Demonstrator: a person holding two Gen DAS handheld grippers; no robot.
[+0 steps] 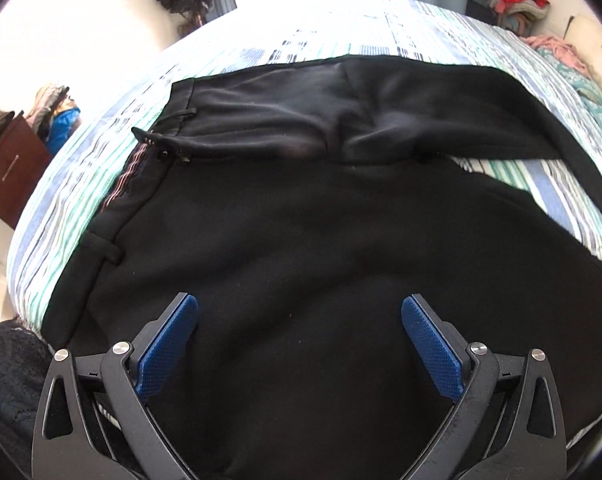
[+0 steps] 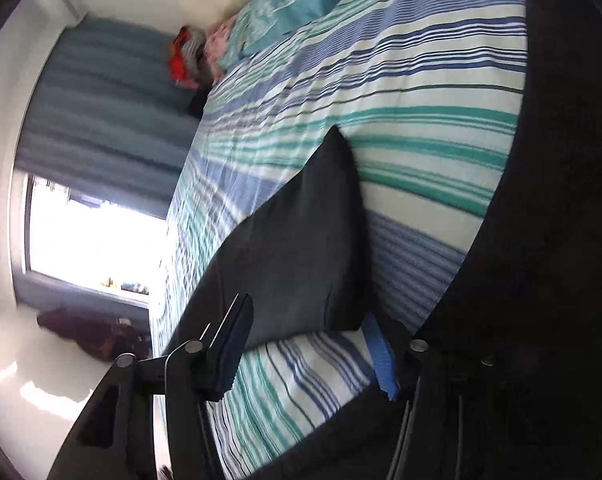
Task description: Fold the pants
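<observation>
Your left tongs (image 1: 299,308) stood wide open with nothing between the blue pads (image 1: 169,344), hovering low over the seat of the black pants (image 1: 301,240), which lay spread on the striped bed (image 1: 81,184) with the waistband (image 1: 113,208) off to the left of the tongs and the two legs running away to the right. Your right tongs (image 2: 305,328) were open too and held nothing; a dark flap of the pants (image 2: 301,248) lay just ahead of them, and striped sheet showed between the pads. The right view was tilted and smeared, so I could not tell how close the pads were to the cloth. The main risk I judged here was a thin pinch: the left tongs sat over the broad middle of the fabric rather than over an edge, so closing there would likely have caught only the top layer, or the bedsheet with it, and the fold would have dragged crooked. The far leg, beyond the left tongs, was already rumpled and lying askew from the near one; folding over that would have trapped the wrinkles. If the right tongs closed off the flap's edge, they would probably have grabbed sheet, not pants, and one side would have lifted alone.
</observation>
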